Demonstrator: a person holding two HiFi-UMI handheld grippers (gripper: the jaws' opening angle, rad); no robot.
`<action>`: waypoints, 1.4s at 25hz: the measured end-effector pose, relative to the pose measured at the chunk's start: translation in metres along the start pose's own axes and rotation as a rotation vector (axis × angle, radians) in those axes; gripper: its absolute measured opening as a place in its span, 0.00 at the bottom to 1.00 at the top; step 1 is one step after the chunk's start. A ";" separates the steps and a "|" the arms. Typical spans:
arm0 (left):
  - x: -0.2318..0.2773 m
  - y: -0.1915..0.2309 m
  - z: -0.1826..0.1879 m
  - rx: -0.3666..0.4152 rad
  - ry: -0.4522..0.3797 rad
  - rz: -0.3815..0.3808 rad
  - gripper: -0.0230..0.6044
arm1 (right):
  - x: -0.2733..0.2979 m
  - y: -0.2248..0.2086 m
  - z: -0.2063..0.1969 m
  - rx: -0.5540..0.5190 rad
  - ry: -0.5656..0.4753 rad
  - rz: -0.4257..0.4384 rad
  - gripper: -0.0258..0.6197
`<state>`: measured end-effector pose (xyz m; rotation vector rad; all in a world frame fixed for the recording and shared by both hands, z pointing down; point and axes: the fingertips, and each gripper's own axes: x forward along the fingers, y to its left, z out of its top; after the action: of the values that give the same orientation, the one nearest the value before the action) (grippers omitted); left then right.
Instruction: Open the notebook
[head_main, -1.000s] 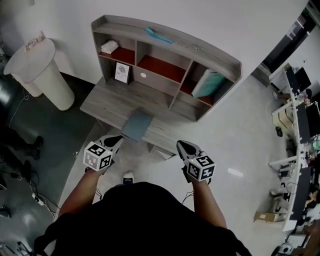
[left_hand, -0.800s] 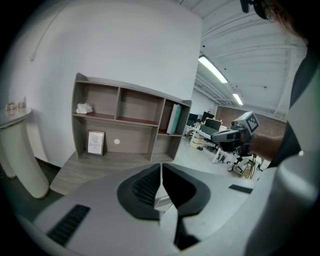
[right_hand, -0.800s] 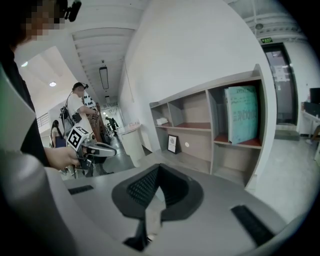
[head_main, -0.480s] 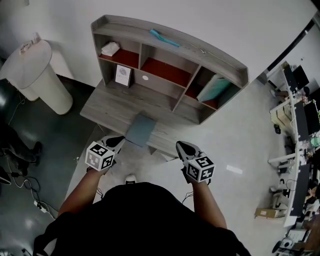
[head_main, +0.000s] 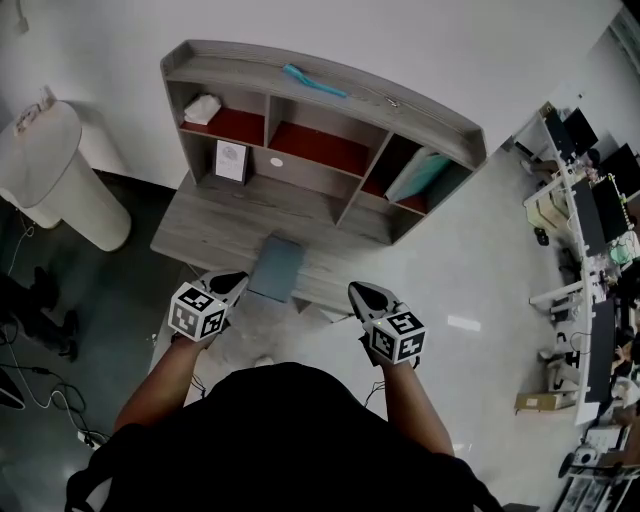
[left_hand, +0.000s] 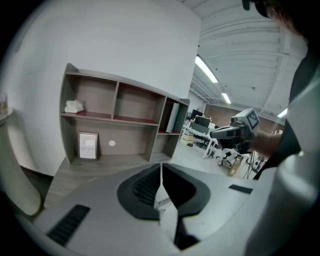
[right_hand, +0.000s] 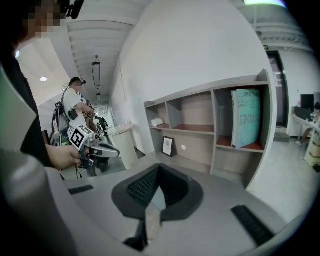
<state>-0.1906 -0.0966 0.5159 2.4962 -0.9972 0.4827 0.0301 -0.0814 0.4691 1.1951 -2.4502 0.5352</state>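
Note:
A closed blue-grey notebook (head_main: 276, 268) lies flat near the front edge of the grey wooden desk (head_main: 200, 225). My left gripper (head_main: 232, 283) hovers just off the desk's front edge, at the notebook's near left corner and apart from it. Its jaws are shut with nothing between them (left_hand: 161, 166). My right gripper (head_main: 360, 293) is held in front of the desk, to the right of the notebook, also shut and empty (right_hand: 159, 168). In both gripper views the jaws hide most of the notebook.
The desk's hutch holds a small framed picture (head_main: 231, 160), a white cloth (head_main: 203, 108) and an upright teal book (head_main: 418, 175); a teal object (head_main: 313, 80) lies on its top. A white round stand (head_main: 50, 170) stands at the left, office desks (head_main: 590, 230) at the right.
Both grippers have drifted a little closer to the desk's front edge, and the view has shifted with them. Both stay shut and the notebook has not moved.

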 end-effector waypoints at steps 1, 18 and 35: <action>0.001 0.002 0.000 0.003 0.002 -0.009 0.07 | 0.001 0.001 0.001 0.001 -0.001 -0.008 0.04; -0.003 0.019 -0.017 0.009 0.047 -0.082 0.07 | 0.012 0.017 -0.006 0.046 -0.005 -0.073 0.04; 0.008 0.015 -0.021 -0.007 0.057 -0.064 0.07 | 0.018 0.009 -0.014 0.047 0.018 -0.041 0.04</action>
<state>-0.1993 -0.1011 0.5416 2.4848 -0.8935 0.5266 0.0151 -0.0816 0.4885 1.2505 -2.4049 0.5922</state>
